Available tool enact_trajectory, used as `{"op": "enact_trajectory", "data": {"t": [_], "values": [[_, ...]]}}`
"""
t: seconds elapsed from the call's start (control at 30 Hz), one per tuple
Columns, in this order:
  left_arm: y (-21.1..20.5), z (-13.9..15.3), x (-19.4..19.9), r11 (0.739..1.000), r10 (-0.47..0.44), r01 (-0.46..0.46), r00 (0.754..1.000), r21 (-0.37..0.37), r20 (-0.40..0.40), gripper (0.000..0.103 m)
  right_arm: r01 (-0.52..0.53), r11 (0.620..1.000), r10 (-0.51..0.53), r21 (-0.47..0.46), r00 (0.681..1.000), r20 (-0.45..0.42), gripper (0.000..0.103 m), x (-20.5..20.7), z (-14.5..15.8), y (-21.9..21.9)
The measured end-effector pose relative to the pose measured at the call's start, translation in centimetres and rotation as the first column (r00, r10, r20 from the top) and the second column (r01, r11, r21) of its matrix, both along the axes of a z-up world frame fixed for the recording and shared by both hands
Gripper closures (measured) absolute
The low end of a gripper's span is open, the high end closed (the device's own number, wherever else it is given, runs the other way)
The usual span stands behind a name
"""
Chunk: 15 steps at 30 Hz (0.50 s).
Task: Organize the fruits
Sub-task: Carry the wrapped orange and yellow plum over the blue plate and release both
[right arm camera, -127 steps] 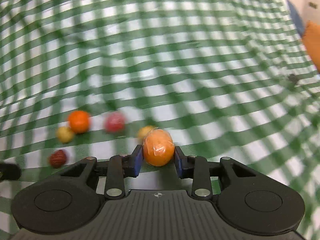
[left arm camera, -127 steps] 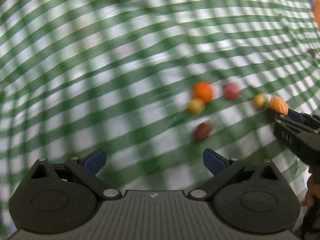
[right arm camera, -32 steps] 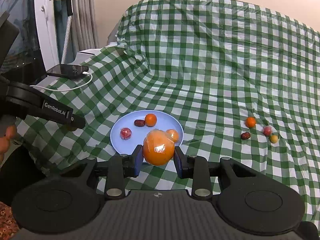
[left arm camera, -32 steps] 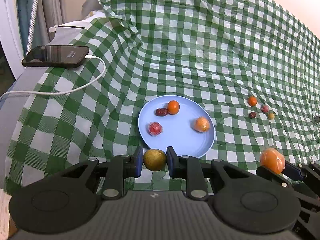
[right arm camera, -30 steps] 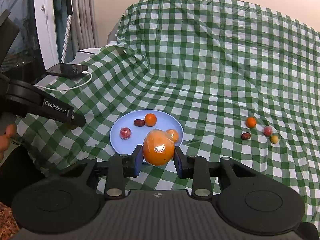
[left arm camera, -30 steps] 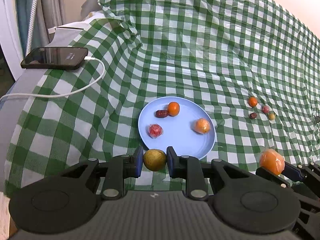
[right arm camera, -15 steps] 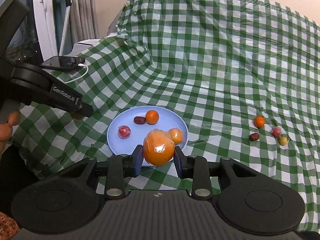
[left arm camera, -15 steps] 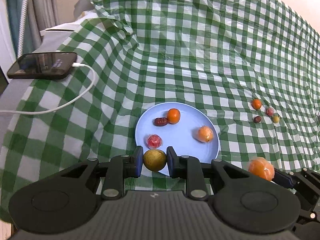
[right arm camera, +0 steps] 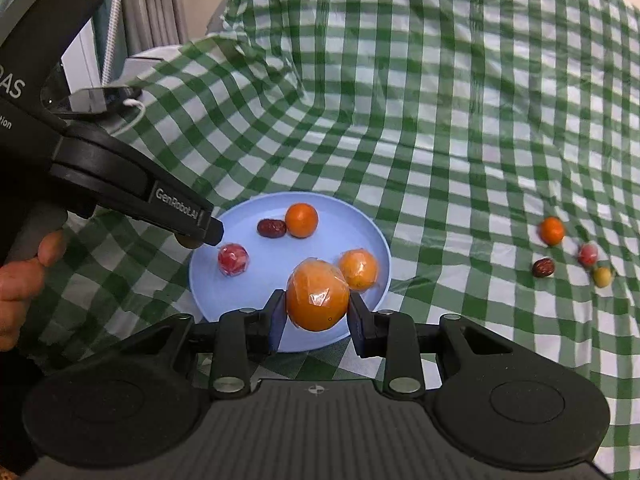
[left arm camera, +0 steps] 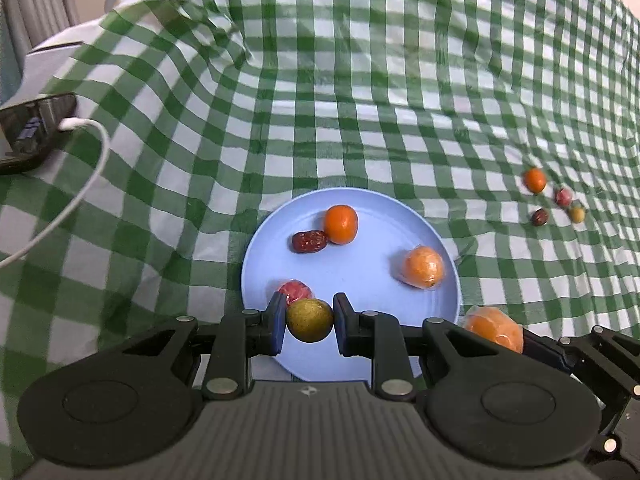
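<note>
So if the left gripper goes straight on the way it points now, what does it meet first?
Probably the blue plate: the left gripper, shut on a green fruit, aims at its near part, beside the red fruit. Depth is unclear.

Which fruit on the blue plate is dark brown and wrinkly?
The date on the blue plate, touching the small orange fruit. The other plate fruits are orange or red.

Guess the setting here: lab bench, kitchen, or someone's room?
Probably a home room, not a lab. A soft surface is draped with a green checked cloth, a phone charges at its edge on a white cable, and curtains hang behind. The fruit sits on a blue plate.
</note>
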<state>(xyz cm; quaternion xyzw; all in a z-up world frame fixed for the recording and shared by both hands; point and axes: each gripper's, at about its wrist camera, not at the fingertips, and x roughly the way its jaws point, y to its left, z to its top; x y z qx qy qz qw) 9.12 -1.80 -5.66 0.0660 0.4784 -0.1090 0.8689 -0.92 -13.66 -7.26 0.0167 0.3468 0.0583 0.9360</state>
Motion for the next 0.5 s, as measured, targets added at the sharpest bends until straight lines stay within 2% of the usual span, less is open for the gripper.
{"op": "enact_trajectory", "data": {"t": [0.43,0.5], "values": [[-1.7,-4.3,3.3,0.998,-0.027,0.03,0.999,0.063,-0.042,0.075,-0.019,1.0,0.017,-0.017,0.996,-0.082,0.069,4.7,-3.6,0.1],[-1.8,-4.2,3.6,0.998,-0.042,0.044,0.999,0.045,-0.032,0.05,-0.031,0.999,0.03,-0.013,0.996,-0.084,0.067,5.2,-3.8,0.1]]}}
